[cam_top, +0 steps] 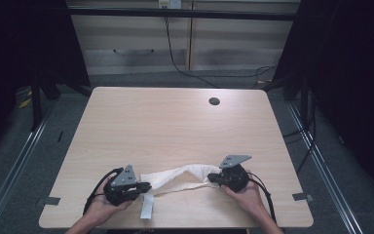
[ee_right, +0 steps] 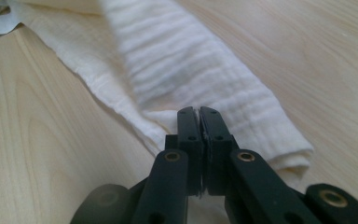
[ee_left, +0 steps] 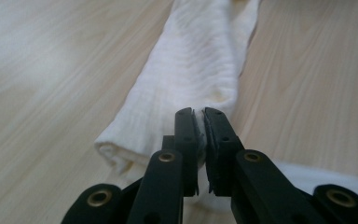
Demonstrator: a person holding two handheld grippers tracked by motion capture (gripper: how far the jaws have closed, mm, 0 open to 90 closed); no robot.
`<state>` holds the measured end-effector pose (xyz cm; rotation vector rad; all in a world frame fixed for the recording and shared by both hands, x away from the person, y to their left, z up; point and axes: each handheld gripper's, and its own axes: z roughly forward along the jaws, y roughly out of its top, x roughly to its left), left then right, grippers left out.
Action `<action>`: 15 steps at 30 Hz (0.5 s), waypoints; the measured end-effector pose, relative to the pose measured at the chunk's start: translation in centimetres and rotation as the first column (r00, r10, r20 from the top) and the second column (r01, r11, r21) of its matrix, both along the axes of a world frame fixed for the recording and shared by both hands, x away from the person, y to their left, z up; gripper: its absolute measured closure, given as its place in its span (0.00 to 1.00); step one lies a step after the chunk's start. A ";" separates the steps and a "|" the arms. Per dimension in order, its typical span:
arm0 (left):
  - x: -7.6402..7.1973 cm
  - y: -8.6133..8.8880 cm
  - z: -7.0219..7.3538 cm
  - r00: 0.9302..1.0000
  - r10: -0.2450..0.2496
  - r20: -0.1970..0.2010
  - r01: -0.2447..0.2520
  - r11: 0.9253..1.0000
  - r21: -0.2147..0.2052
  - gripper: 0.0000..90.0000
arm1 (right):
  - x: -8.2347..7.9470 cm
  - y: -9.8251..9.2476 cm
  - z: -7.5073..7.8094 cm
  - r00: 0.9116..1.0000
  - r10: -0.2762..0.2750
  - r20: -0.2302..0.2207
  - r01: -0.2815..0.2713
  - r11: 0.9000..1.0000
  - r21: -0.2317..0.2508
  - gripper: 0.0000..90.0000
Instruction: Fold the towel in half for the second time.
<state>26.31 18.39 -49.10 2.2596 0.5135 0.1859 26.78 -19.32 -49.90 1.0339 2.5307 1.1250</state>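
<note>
the worktop [cam_top: 175, 122] is a light wood table, and its whole far half lies bare, with a small dark round hole [cam_top: 214, 101] near the far right corner. everything in hand sits in a strip along the near edge, so there is open room toward the far edge and toward both side edges. metal rails run along the floor on either side of the table, and a dark cable trails across the floor beyond the far edge.

a white cloth [cam_top: 177, 178] lies bunched lengthwise, parallel to the near edge, roughly midway between the left and right edges. it humps up slightly in the middle, and a narrow flap [cam_top: 147, 207] of it hangs back toward the near edge at its left end.

the left gripper [cam_top: 145, 185] is at the cloth's left end, jaws pressed together with a fold of the white fabric pinched between them; in the left gripper view the cloth [ee_left: 191, 70] runs away from the jaw tips as a rolled band over the wood. the right gripper [cam_top: 211, 177] is at the cloth's right end, jaws likewise clamped together on the fabric; in the right gripper view the folded cloth [ee_right: 177, 70] stretches away from its tips. the two grippers face each other, well apart, with the cloth spanning between them.
</note>
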 end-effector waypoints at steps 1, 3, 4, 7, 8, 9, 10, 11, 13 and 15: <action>0.1 0.1 -0.2 1.000 0.003 -0.006 -0.003 1.000 0.006 0.94 | -0.2 -0.3 0.0 1.000 -0.009 0.005 0.009 1.000 -0.005 0.98; 0.1 0.0 -0.4 1.000 -0.005 -0.016 0.006 1.000 0.016 0.94 | -0.6 -0.8 0.1 1.000 -0.022 0.011 0.023 1.000 -0.015 0.98; 0.0 -0.1 -0.5 1.000 -0.009 -0.012 0.010 1.000 0.025 0.94 | -0.8 -1.1 0.1 0.999 -0.032 0.018 0.032 0.999 -0.021 0.98; 0.0 -0.3 -0.5 1.000 -0.008 -0.011 0.008 1.000 0.025 0.94 | -1.4 -2.1 0.2 0.998 -0.055 0.021 0.055 0.998 -0.022 0.98; 0.0 -0.4 -0.6 1.000 -0.006 -0.006 0.007 1.000 0.026 0.94 | -1.6 -2.4 0.2 0.998 -0.062 0.014 0.062 0.998 -0.019 0.98; 0.0 -0.4 -0.6 1.000 -0.010 0.001 0.010 1.000 0.023 0.94 | -1.9 -2.8 0.2 0.997 -0.070 0.020 0.071 0.997 -0.021 0.98; 0.0 -0.5 -0.6 1.000 -0.008 0.002 0.008 1.000 0.023 0.94 | -2.1 -3.1 0.2 0.997 -0.073 0.021 0.073 0.997 -0.013 0.98; -0.1 -0.5 -0.6 1.000 -0.010 0.005 0.010 1.000 0.025 0.94 | -2.3 -3.3 0.2 0.997 -0.073 0.021 0.074 0.997 -0.012 0.98; 0.0 -0.6 -0.7 1.000 -0.008 0.005 0.008 1.000 0.019 0.94 | -2.7 -3.5 0.1 0.997 -0.078 0.018 0.078 0.997 -0.009 0.98; 0.3 -0.5 -0.7 1.000 -0.011 0.000 0.011 1.000 0.019 0.94 | -2.7 -3.5 0.0 0.997 -0.081 0.017 0.082 0.997 -0.001 0.98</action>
